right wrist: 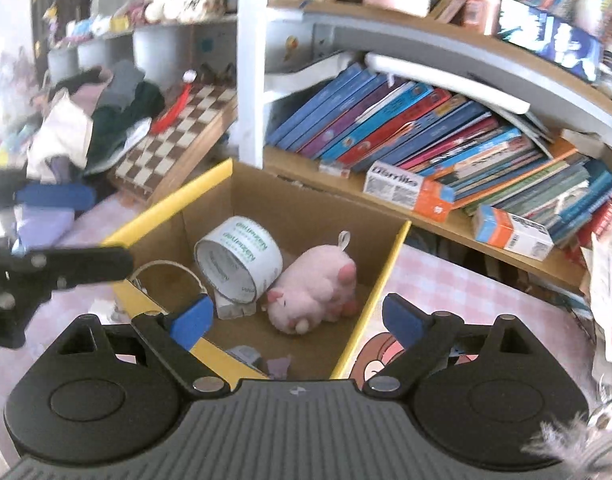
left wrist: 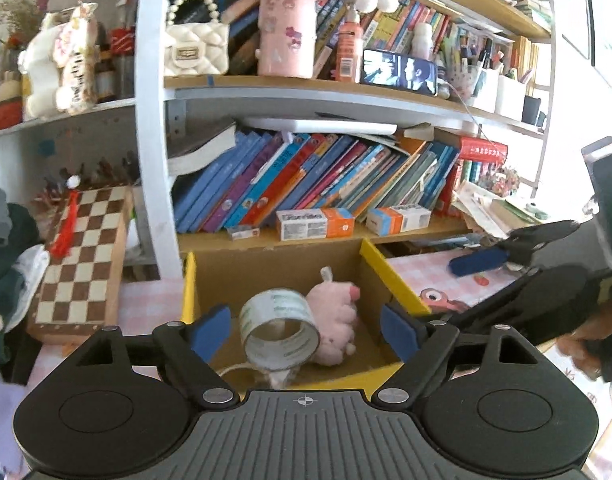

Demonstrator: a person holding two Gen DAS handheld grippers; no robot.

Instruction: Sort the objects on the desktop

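A cardboard box with yellow rims [left wrist: 390, 276] [right wrist: 169, 204] stands on the pink desk below the bookshelf. Inside lie a roll of clear tape [left wrist: 279, 328] [right wrist: 239, 266], a pink plush pig [left wrist: 336, 320] [right wrist: 316, 284], a white cord [right wrist: 167, 270] and small items at the near wall. My left gripper [left wrist: 306, 330] is open above the box's near edge, with nothing between its blue pads. My right gripper [right wrist: 293, 318] is open over the box's near corner, empty. The right gripper [left wrist: 518, 254] also shows at the right of the left wrist view, and the left gripper [right wrist: 53, 236] at the left of the right wrist view.
A chessboard box [left wrist: 81, 260] [right wrist: 173, 136] leans left of the box beside a pile of clothes [right wrist: 85, 120]. The lower shelf holds slanted books [left wrist: 314, 176] and orange-white cartons [left wrist: 316, 224] [right wrist: 410, 190]. Papers [left wrist: 494, 208] crowd the right. A hand [left wrist: 586, 344] grips the right tool.
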